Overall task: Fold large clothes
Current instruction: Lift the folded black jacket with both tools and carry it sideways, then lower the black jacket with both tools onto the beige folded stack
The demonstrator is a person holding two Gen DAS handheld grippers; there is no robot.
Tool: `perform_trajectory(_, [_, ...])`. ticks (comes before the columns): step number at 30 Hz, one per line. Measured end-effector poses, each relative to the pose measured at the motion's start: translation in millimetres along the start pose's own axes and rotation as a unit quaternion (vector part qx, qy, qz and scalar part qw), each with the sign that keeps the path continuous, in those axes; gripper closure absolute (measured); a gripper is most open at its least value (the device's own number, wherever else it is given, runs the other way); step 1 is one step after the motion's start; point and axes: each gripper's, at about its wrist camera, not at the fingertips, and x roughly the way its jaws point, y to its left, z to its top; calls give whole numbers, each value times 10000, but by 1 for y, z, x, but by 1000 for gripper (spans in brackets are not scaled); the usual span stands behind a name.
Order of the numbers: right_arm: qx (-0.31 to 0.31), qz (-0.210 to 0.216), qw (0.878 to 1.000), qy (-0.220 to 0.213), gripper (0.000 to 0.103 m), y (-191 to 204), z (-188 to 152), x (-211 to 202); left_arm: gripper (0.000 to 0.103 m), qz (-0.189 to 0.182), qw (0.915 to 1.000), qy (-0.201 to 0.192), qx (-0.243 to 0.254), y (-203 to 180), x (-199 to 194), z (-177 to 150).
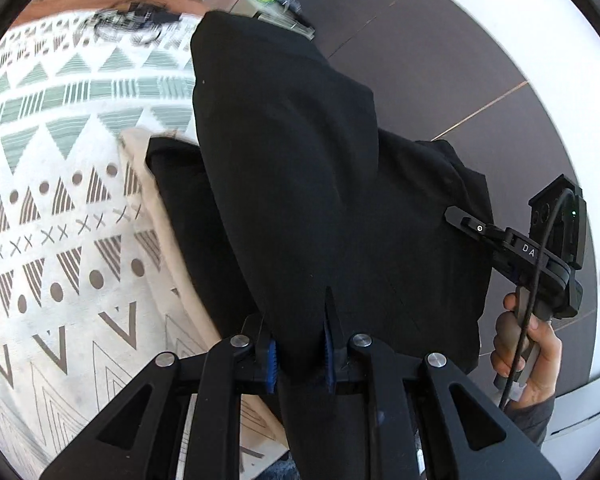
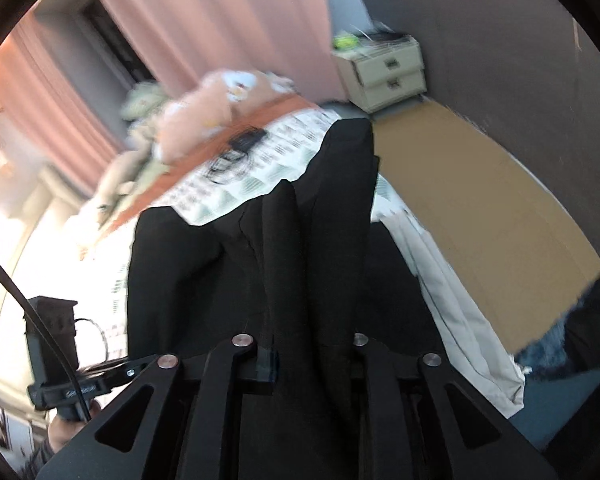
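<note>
A large black garment [image 1: 300, 184] hangs lifted above a bed with a patterned white and green cover [image 1: 60, 200]. My left gripper [image 1: 300, 344] is shut on the garment's edge, cloth bunched between its blue pads [image 1: 271, 360]. My right gripper [image 1: 456, 216] shows at the right of the left wrist view, clamped on another part of the same edge. In the right wrist view the garment [image 2: 300, 240] drapes forward from my right gripper [image 2: 312, 352], which is shut on it. The left gripper [image 2: 112, 372] shows at lower left there.
A black cable and a small device [image 2: 240, 144] lie on the bed cover. Pillows and a soft toy [image 2: 204, 112] sit at the bed's head. A cream nightstand [image 2: 384, 72] stands by the dark wall. A tan floor [image 2: 480, 200] runs beside the bed.
</note>
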Motion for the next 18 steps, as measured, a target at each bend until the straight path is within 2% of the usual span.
perform_trajectory(1, [35,-314,9994,110,69,3,-2,6,82,133,9999,74,25,2,7,2])
perform_trajectory(2, [-20,-708,9973,178,45,5,-4,8,77,373,9991,158,143,3,15,1])
perform_trajectory(4, [-98,-988,9949,201,22,8,-10,4,64,593,9975,213,319,3,22,-1])
perform_trajectory(6, [-122,-1104,9935,251,22,8,-20,-11,37,524,9971,233,500,4,23,-4])
perform_trajectory(7, [-83,-1239,9921,167,22,6,-29,-25,35,507,9971,204,532,4,23,-5])
perform_trajectory(9, [71,-1331,9911,42,22,4,-47,-47,34,459,9972,137,580,4,17,-8])
perform_trajectory(12, [528,-973,9935,-245,22,-13,-90,-80,34,289,9976,54,631,5,7,-14])
perform_trajectory(18, [1159,-769,9877,-712,22,-22,-178,-142,34,212,9963,-8,831,2,-6,-26])
